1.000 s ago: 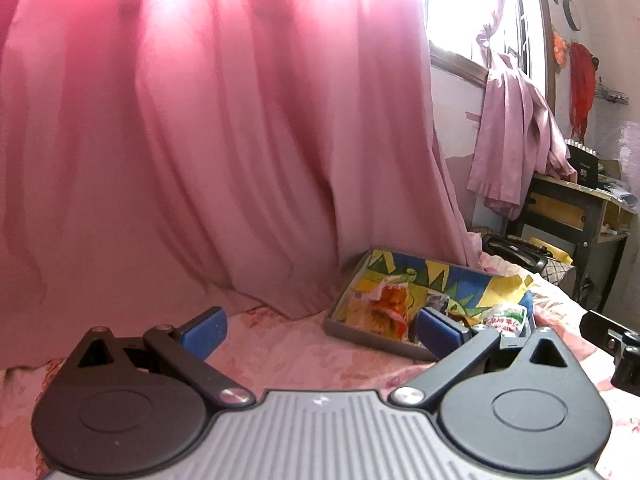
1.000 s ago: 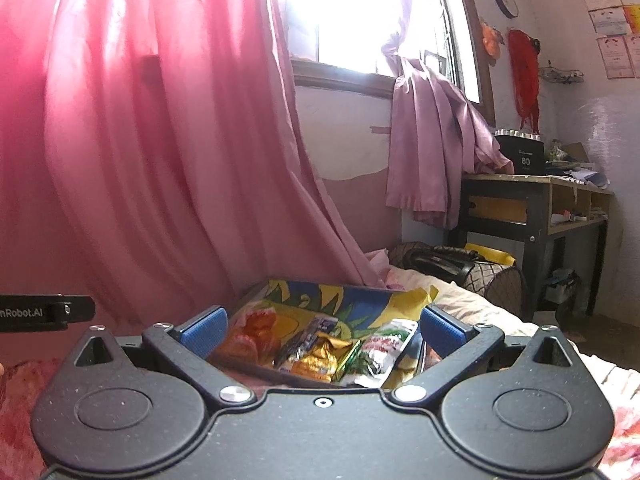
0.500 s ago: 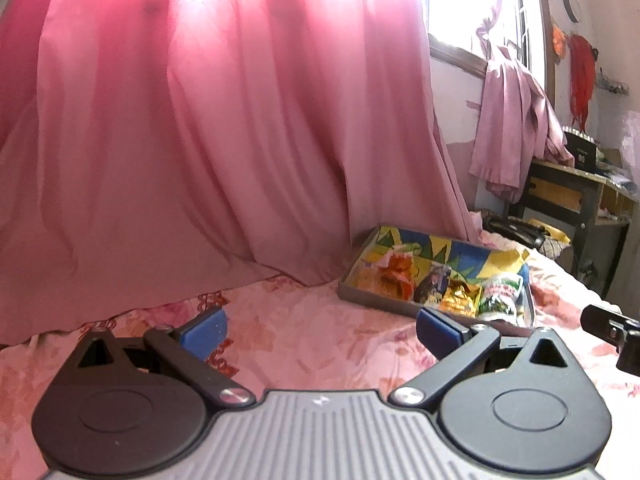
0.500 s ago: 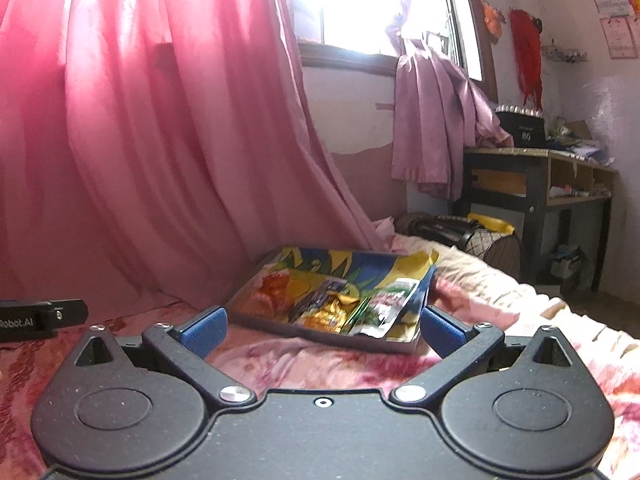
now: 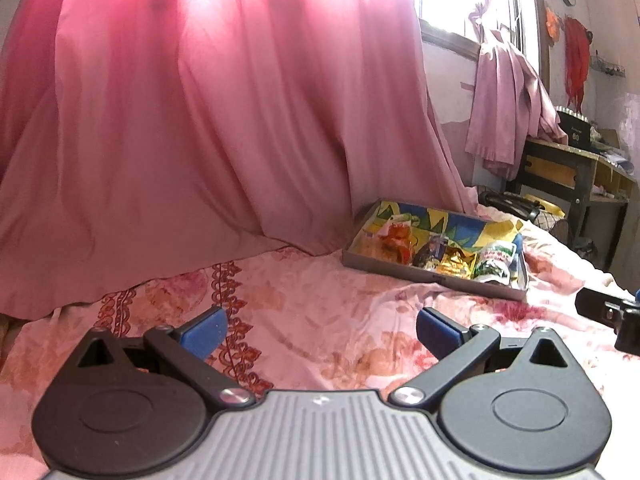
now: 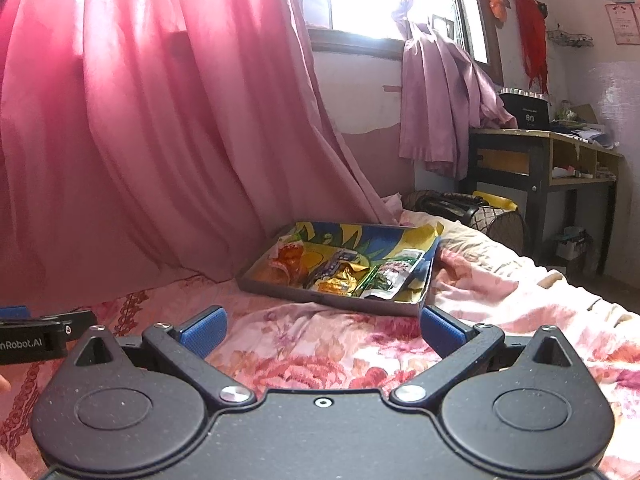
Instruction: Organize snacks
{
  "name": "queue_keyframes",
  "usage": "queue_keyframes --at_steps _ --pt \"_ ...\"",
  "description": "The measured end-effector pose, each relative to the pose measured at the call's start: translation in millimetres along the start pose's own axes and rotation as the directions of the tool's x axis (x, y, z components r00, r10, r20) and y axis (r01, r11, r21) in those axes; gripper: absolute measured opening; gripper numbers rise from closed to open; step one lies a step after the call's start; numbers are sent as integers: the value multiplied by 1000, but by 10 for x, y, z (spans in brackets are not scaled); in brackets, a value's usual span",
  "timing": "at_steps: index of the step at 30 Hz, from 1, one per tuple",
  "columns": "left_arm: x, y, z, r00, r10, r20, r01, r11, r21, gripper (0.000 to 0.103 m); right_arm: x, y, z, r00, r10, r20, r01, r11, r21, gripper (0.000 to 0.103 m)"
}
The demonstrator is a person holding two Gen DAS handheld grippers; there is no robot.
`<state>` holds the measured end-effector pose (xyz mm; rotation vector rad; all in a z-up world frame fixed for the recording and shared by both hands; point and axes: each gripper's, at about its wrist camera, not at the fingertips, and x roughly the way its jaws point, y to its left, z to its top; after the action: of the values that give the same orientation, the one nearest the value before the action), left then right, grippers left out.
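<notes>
A pink floral bedspread (image 6: 340,344) under a pink curtain (image 6: 160,140). Far right sits the shallow tray (image 6: 320,298) holding the snack packets (image 6: 344,276). They look light, crinkly and slippery, best pinched at a sealed edge. Left gripper (image 5: 318,326) and right gripper (image 6: 320,326) both hover spread wide, holding nothing. Packet print is unreadable; "nRobot.AI" shows on the left tool.

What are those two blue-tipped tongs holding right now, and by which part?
Nothing. The left tongs and the right tongs are both open and empty above the bedspread. The snack packets all lie in the tray, ungripped.
</notes>
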<state>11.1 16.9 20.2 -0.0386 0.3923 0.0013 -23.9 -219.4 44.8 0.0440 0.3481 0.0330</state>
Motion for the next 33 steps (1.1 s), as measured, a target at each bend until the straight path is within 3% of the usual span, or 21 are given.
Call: queue_keyframes --at_steps 33 --pt "-24 23 -246 991 70 -110 -68 997 20 103 63 93 -239 989 21 -147 -23 1000 -14 102"
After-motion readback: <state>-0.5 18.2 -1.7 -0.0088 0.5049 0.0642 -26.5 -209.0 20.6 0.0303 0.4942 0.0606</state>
